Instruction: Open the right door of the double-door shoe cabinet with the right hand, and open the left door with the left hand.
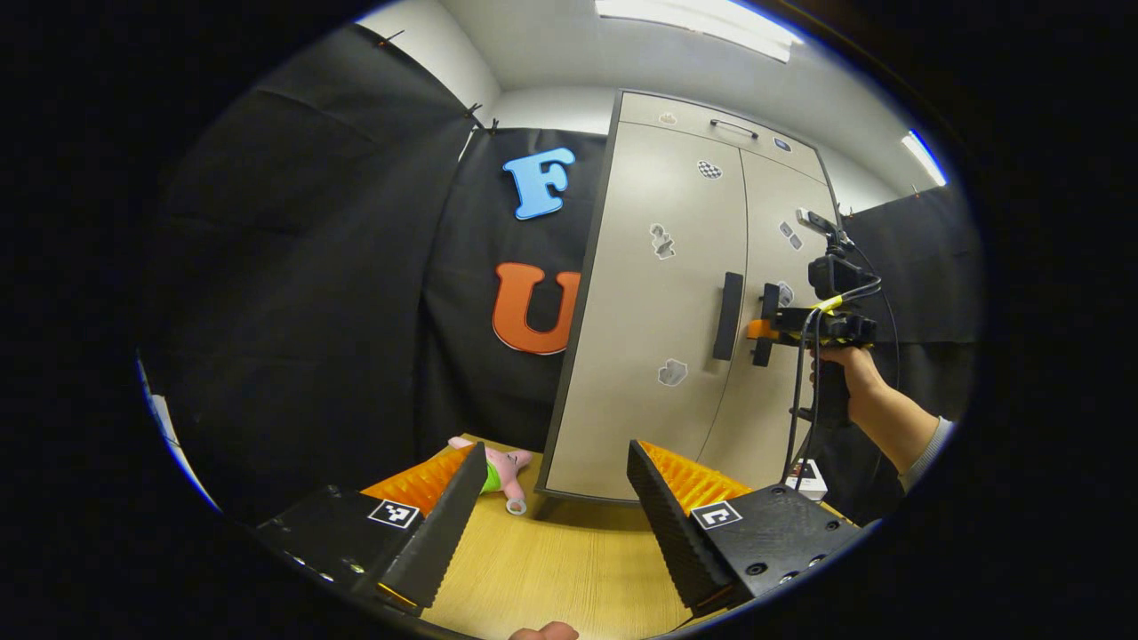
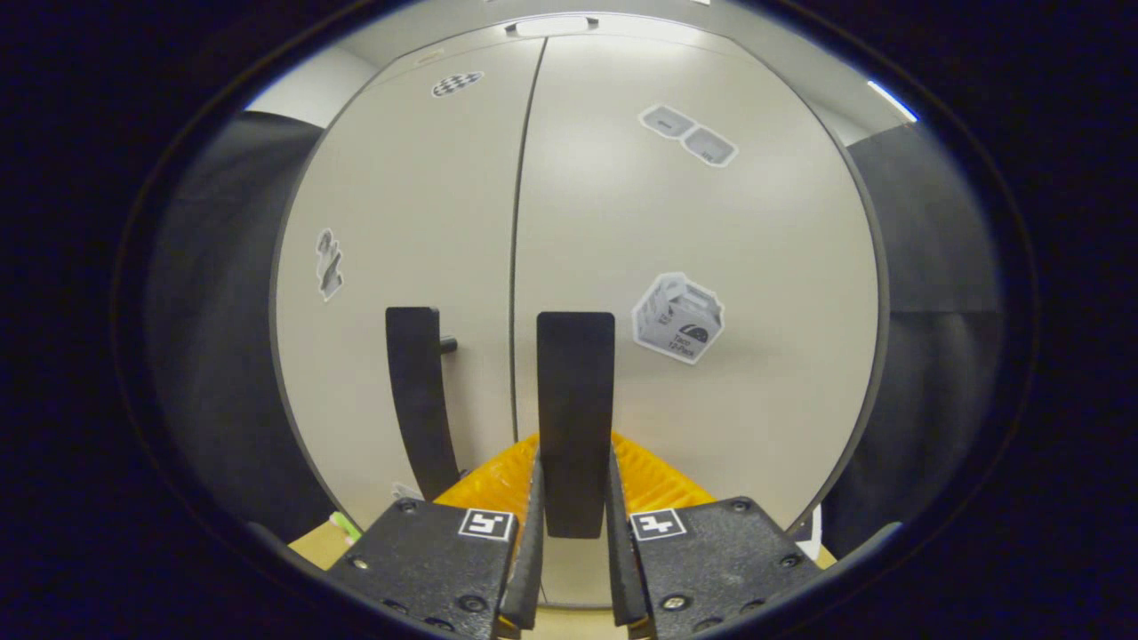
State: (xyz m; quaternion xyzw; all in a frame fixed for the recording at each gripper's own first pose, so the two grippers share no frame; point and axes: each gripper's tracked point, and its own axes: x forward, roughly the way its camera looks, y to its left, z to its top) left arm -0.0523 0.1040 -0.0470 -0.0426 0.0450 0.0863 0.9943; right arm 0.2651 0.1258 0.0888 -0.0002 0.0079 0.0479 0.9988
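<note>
Even, fairly bright light is given by ceiling strip lamps [image 1: 693,18] above the shoe cabinet [image 1: 658,302]; a soft sheen is seen near the cabinet's top in the right gripper view. Shadows are faint. Strong fisheye bending is noted w/ cabinet edges bowed. Focus is sharp; booth cloth beside the cabinet is rendered dark.

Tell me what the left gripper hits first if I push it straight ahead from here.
Probably the left door of the shoe cabinet, low down and well below its handle. The open left gripper points there across bare tabletop; depth is uncertain.
</note>
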